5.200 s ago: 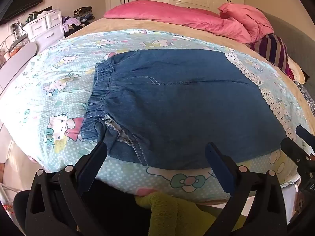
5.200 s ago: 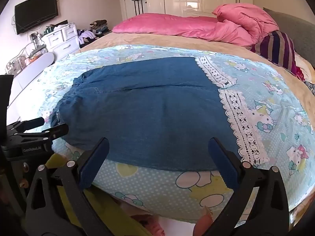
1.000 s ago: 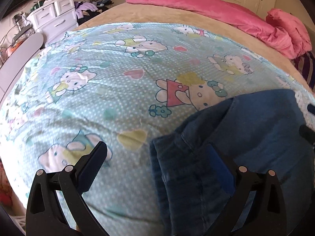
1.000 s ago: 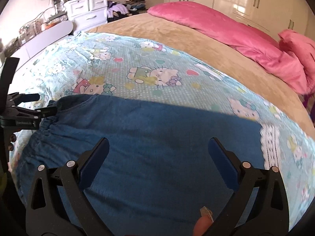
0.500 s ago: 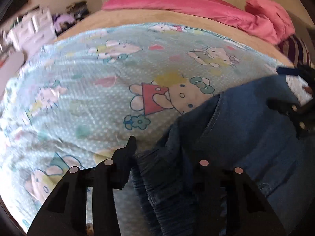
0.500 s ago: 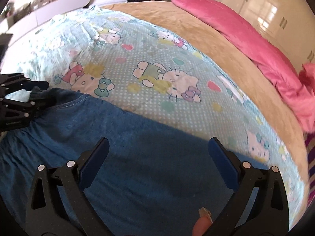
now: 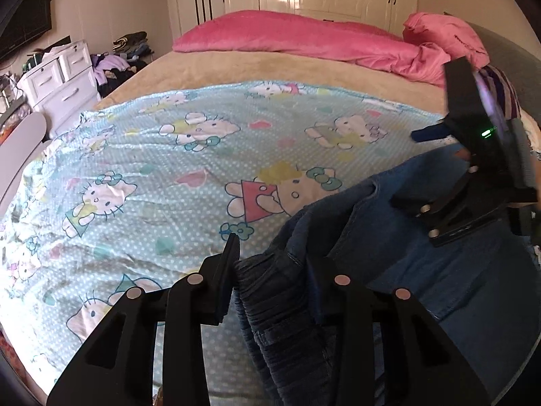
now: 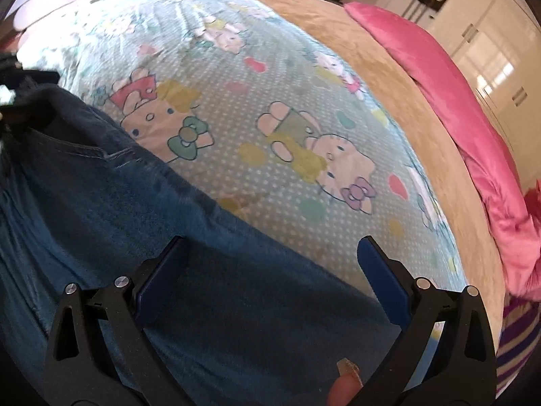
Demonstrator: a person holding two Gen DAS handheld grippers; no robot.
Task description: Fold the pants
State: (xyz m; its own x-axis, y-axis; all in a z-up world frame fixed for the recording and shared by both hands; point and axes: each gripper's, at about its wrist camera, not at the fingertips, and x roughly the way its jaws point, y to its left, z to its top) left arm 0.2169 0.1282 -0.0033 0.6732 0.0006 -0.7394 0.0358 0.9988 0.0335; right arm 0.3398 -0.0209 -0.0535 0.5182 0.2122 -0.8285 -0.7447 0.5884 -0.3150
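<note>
Left claw (image 7: 270, 270) has closed on the gathered waistband of the denim pants (image 7: 422, 270); a second ago its fingers stood wide apart over the cloth. So the grasp for the next fold is made on this side. The waistband bunches up between the fingers, lifted a little off the cartoon-print sheet (image 7: 152, 169). The pants lie at the near right part of the bed, folded lengthwise.

Right claw (image 8: 270, 270) stays open, fingers spread above the pants' far edge, gripping nothing yet; it likely needs to take hold first.

Open sheet runs left and far of the pants. The pink duvet (image 7: 304, 40) lies well apart at the far edge.
</note>
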